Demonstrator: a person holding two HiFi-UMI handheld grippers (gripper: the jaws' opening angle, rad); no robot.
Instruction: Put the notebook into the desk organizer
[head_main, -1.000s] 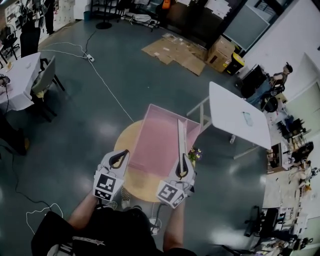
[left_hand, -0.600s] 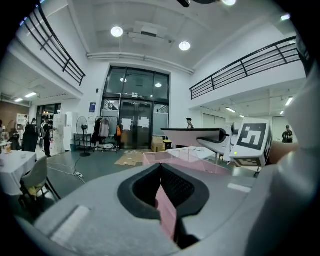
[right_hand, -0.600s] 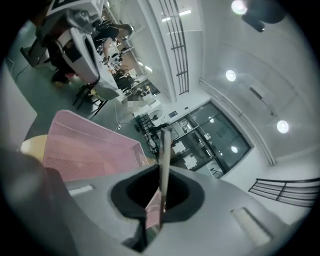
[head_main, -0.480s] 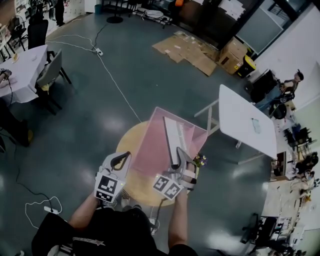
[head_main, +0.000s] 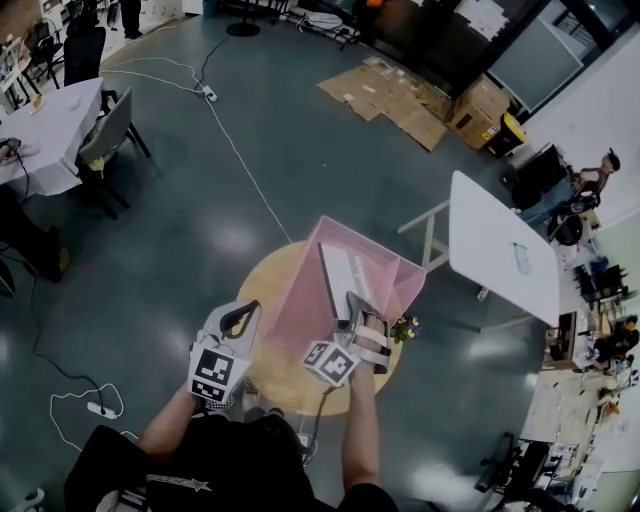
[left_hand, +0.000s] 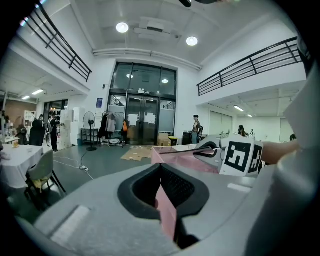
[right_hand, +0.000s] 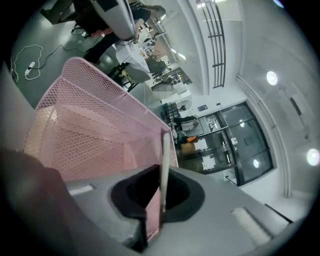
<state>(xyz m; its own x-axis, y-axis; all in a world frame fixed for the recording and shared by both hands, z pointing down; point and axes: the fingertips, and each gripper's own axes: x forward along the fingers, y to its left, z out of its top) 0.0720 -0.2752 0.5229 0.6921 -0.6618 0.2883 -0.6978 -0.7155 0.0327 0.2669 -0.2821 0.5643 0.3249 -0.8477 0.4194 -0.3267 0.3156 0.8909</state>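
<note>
Closest to the person, the left gripper is pinching shut on the near wall of the pink mesh desk organizer. Its own view is showing a thin pink panel caught in the slit between its jaws.

Just to the right, the right gripper is clamping nearly closed on one end of the notebook, which is showing edge-on as a slim white strip between its jaws. The notebook is sticking out away from the person and leaning over the organizer's right-hand part, between the pink walls. I cannot tell whether its far end is touching the mesh.

The organizer is sitting on a small round table, with what looks like a little plant just beside the right wrist. Farther off, a white table and flattened cardboard are lying well apart from the work.

In my judgement, the main risk is the notebook's leading edge catching on a mesh wall, which would be pushing the light organizer across the small table or tipping it if the left pinch is slipping. A thin notebook held by one end may also be pivoting in the jaws and landing outside the slot.
</note>
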